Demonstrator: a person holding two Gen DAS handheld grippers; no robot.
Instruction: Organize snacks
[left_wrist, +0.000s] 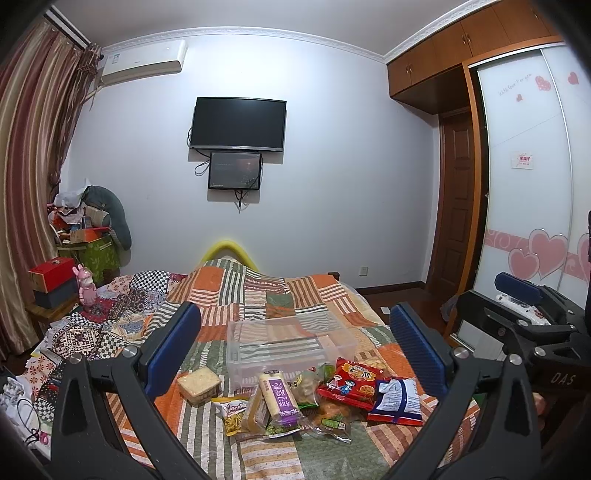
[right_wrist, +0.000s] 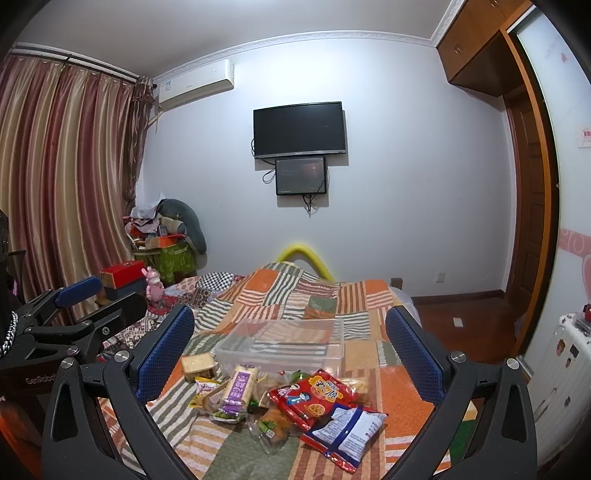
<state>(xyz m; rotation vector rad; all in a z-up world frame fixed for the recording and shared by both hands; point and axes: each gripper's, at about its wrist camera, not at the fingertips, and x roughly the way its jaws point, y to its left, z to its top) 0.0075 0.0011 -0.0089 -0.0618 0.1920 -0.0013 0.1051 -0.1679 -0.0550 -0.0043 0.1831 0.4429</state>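
A pile of snack packs lies on the patchwork bedspread: a red noodle pack (left_wrist: 349, 382) (right_wrist: 314, 397), a white-and-blue bag (left_wrist: 397, 400) (right_wrist: 349, 432), a purple-labelled cracker pack (left_wrist: 279, 400) (right_wrist: 238, 387) and a wrapped bread square (left_wrist: 199, 384) (right_wrist: 197, 365). Just beyond them stands a clear plastic bin (left_wrist: 291, 345) (right_wrist: 284, 347), empty. My left gripper (left_wrist: 295, 350) hangs open above the pile, holding nothing. My right gripper (right_wrist: 290, 350) is open too, over the same pile. Each gripper shows at the other view's edge.
The bed (left_wrist: 258, 291) fills the middle. Boxes and a pink toy (left_wrist: 86, 286) crowd a bedside table at left, by striped curtains. A wardrobe with heart decals (left_wrist: 532, 184) and a door stand at right; wooden floor (right_wrist: 461, 317) runs beside the bed. A white suitcase (right_wrist: 561, 365) sits at right.
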